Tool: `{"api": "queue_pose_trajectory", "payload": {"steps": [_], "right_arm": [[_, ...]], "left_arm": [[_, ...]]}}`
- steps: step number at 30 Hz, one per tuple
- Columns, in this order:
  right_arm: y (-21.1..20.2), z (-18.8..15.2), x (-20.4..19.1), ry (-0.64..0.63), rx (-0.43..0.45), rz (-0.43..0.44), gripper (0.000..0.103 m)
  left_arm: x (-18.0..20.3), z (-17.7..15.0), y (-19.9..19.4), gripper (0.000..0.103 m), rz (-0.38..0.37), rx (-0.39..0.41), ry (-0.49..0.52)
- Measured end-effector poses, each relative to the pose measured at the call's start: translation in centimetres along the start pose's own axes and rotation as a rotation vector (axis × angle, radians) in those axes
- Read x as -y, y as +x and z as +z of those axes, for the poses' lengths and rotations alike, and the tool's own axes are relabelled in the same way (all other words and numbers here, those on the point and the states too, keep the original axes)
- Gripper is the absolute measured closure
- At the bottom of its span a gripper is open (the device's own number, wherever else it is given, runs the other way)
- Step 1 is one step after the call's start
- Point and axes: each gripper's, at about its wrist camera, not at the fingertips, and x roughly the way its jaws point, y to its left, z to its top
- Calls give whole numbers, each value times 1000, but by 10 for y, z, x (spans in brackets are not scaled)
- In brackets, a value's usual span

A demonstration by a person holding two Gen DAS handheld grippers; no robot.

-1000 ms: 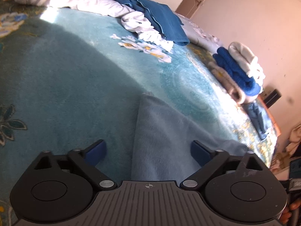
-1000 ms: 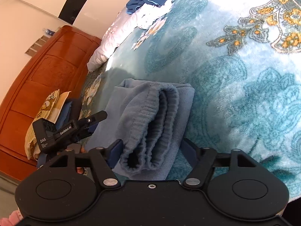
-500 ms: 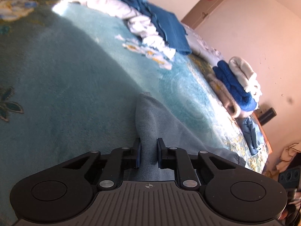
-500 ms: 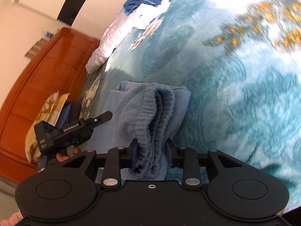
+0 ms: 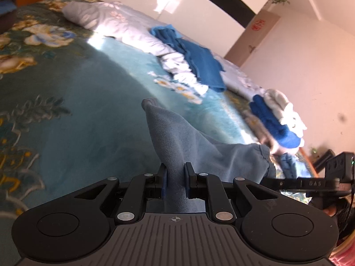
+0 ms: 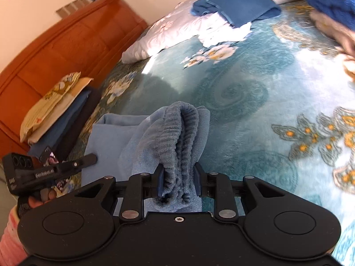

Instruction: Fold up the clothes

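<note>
On bed (image 6: 255, 93): one blue garment (image 5: 182, 137), two tools (image 5: 175, 182) (image 6: 178, 182) both clamping it.

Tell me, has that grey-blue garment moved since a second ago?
Yes. The grey-blue garment, flat on the teal floral blanket before, is now pinched by both grippers and lifted off it, its far end peaking upward.

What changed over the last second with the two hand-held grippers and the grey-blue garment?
Both closed from open: the left hand-held gripper on the grey-blue garment at its thin edge, the right hand-held gripper on its ribbed waistband. Both lifted the cloth. The dark blue pile stayed put.
</note>
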Motion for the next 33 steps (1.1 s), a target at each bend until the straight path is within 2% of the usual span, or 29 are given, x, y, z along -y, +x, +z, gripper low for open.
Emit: {"api": "queue_pose_trajectory", "payload": {"steps": [2,6,9,13,15,17,20,21,23,26,30,33], "right_arm": [[9,1,-1,-16,-27,-17,75],[23,0,7,14,-38,-44,74],[27,-4,11,0,-44,-84,67],[17,-6,10,-9,-29,-84,61],[8,-3,6,-42,-14,-94,58],[-4,1,-1,-83,20,-111,54],[-14,10,-20,-153,72,-126,55],[-16,13,-28,-175,87,-128,58],[-9,18,-43,-213,79,-118,85],[11,15,-61,-277,27,-103,95],[32,1,-71,-332,-41,-116,97],[28,-10,-66,-345,-68,-149,97]], "left_arm": [[-7,-4,6,90,23,-10,-32],[-16,-8,19,88,84,-40,-23],[-18,-12,23,85,105,-44,-14],[-14,-11,11,83,126,-11,13],[-7,-7,1,78,148,24,44],[1,-1,-9,74,149,58,75],[21,10,-12,72,132,83,126],[28,12,-9,71,126,79,147],[44,13,1,71,121,65,191],[63,5,18,71,117,18,238],[73,-13,29,71,105,-30,279],[68,-24,28,71,112,-52,286]]}}
